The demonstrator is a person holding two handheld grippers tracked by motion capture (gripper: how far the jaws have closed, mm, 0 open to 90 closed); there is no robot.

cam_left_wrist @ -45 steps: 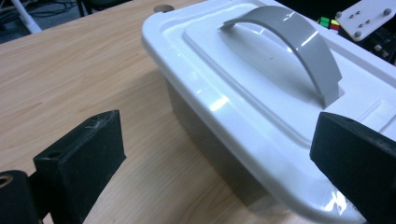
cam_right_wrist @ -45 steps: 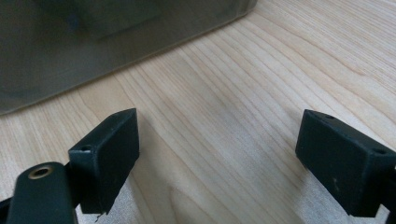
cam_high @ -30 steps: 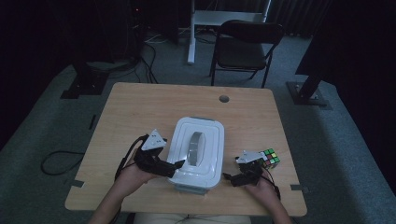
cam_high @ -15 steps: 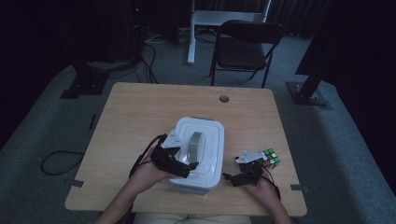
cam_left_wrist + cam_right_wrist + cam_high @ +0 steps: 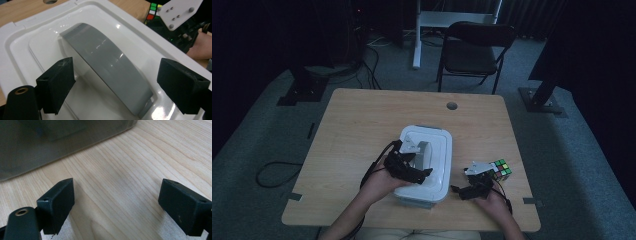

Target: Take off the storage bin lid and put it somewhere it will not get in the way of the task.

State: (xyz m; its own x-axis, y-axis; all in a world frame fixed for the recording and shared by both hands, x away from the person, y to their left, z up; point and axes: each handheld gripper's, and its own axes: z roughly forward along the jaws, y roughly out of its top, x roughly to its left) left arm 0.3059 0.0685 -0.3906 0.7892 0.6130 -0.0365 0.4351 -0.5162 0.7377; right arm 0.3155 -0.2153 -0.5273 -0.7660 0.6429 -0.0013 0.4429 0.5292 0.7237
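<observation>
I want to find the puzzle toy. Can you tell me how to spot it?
Look at the wooden table, then the big white box in its middle. Beside it, by the person's right hand, sits a small cube. It is the one thing covered in little coloured squares.

- The table [image 5: 362, 130] is pale wood with a fine, straight grain and a matt finish.
- The white lid [image 5: 140, 40] of the container looks like smooth plastic, glossy enough to carry highlights.
- Its grey handle [image 5: 110, 62] is smooth plastic with a softer sheen.
- The container wall [image 5: 50, 142] looks translucent and cloudy.
- The left gripper [image 5: 117, 85] has matt black pads [image 5: 56, 82], faintly scuffed.
- The cube [image 5: 501, 168] has shiny coloured faces.
</observation>
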